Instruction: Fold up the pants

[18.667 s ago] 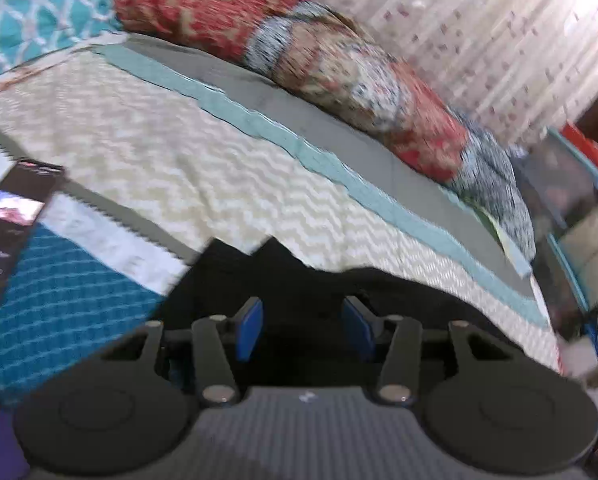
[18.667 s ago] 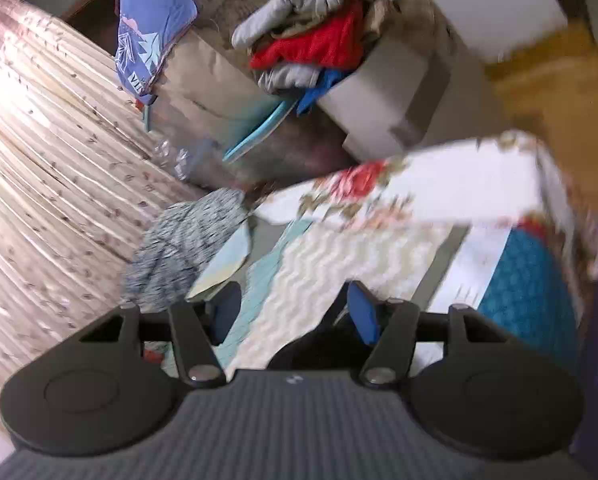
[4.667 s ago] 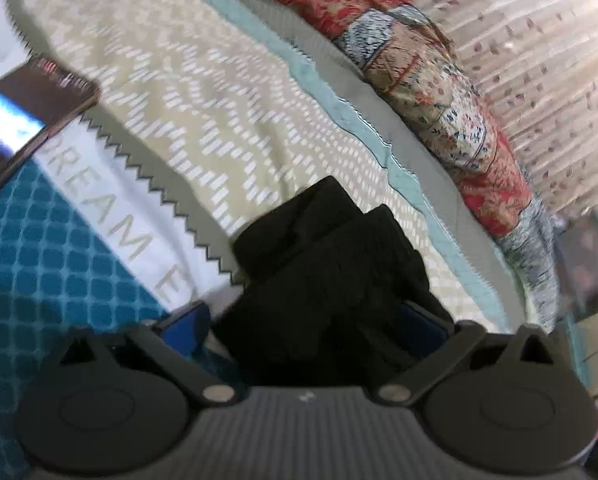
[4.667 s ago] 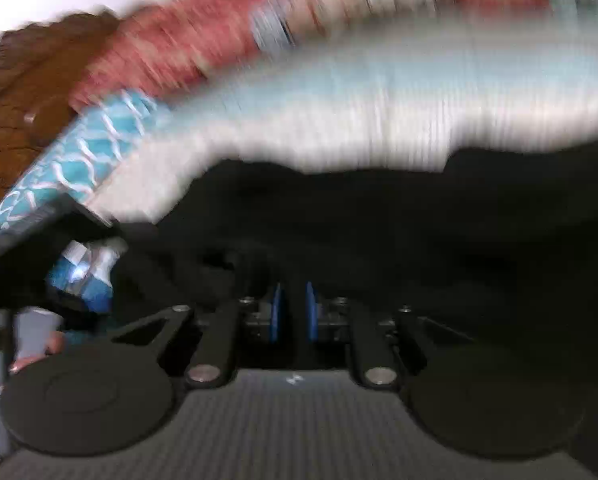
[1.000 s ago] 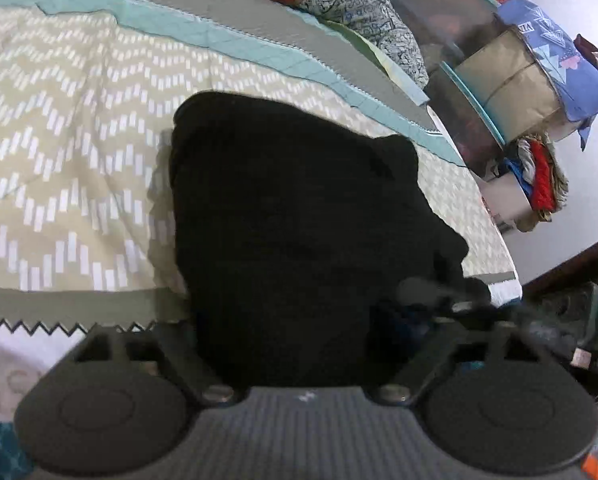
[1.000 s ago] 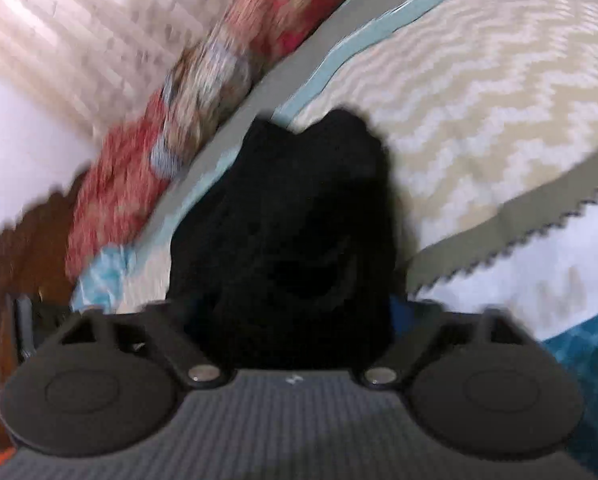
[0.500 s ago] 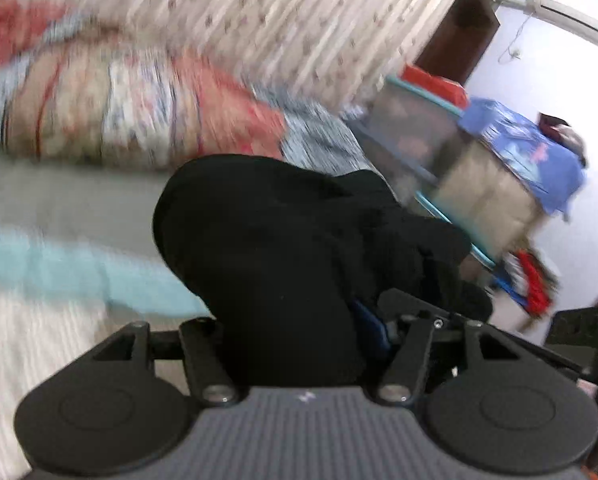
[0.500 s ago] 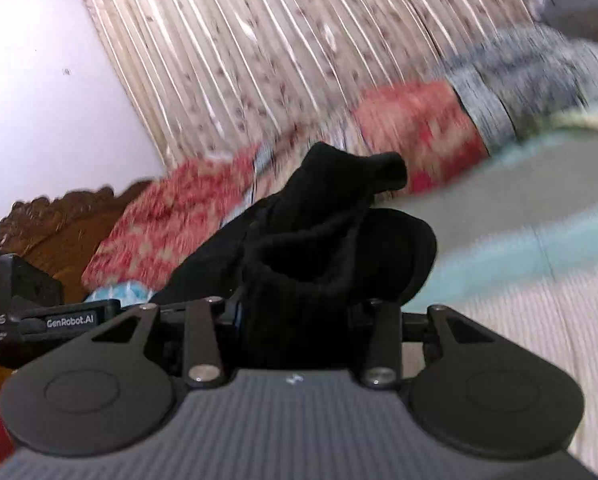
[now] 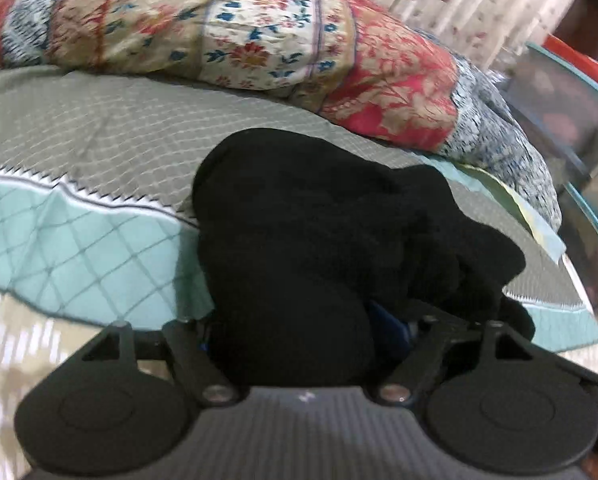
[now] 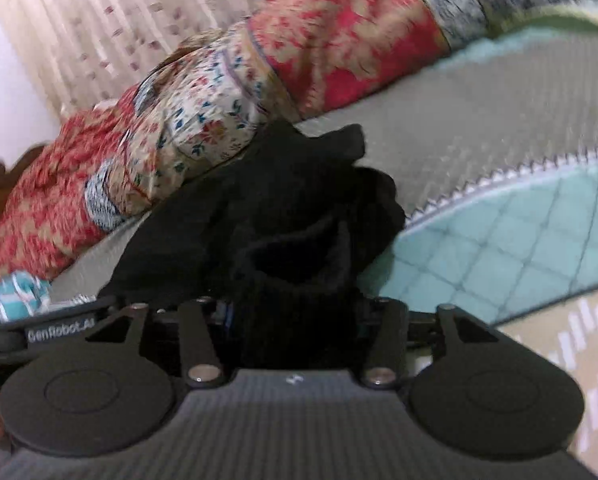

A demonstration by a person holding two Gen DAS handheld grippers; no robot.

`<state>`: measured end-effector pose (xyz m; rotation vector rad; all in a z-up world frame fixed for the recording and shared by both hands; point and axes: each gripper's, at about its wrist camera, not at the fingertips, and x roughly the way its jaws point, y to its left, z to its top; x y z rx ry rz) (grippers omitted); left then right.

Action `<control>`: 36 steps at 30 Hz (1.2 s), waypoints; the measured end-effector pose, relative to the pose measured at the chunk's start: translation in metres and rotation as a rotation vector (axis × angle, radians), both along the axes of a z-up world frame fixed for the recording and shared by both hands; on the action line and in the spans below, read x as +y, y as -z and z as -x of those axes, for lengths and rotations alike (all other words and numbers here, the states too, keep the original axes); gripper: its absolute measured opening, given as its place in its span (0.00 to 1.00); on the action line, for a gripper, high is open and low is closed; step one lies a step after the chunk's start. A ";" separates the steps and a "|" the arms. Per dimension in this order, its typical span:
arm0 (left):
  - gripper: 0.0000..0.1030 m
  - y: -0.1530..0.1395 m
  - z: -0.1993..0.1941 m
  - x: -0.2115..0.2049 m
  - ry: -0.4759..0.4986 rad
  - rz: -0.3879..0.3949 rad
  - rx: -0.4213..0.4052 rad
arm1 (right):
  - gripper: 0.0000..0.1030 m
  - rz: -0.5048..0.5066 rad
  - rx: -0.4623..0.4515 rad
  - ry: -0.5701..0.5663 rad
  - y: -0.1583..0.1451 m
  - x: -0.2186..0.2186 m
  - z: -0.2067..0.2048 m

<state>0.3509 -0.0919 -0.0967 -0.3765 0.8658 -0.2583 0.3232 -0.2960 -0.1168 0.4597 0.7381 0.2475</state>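
left tongs [image 9: 299,332] angled down, opening | black pants [image 9: 319,240] between | bedspread [image 9: 79,136]

Pants [image 9: 299,240]: black matt cloth, soft, knit-like ribbing at one edge as far as the blur allows. Bedspread [image 9: 99,136]: woven cloth, quilted diamond stitching; bolster [image 9: 259,28] in printed floral fabric. Gripper housings: matt black plastic, ribbed grey top, shiny metal pivot pins [image 9: 393,391].

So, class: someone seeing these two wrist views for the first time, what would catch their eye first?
The bundled black pants fill the middle of both views, bunched between each gripper's fingers. Behind them, along the far edge of the bed, lies a bright red and cream floral quilt. A teal diamond-pattern band crosses the bedspread beside the pants.
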 end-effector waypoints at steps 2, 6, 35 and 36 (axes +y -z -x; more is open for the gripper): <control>0.71 -0.016 0.014 -0.002 -0.027 -0.035 -0.001 | 0.63 0.049 0.001 0.015 -0.015 0.003 0.009; 0.81 -0.054 0.059 -0.014 -0.065 -0.171 -0.016 | 0.85 0.178 -0.086 0.061 -0.051 0.011 0.061; 1.00 -0.111 0.374 -0.025 -0.087 -0.400 0.046 | 1.00 0.126 0.075 0.017 -0.091 0.075 0.355; 1.00 -0.111 0.377 -0.027 -0.083 -0.410 0.046 | 1.00 0.129 0.076 0.011 -0.091 0.078 0.358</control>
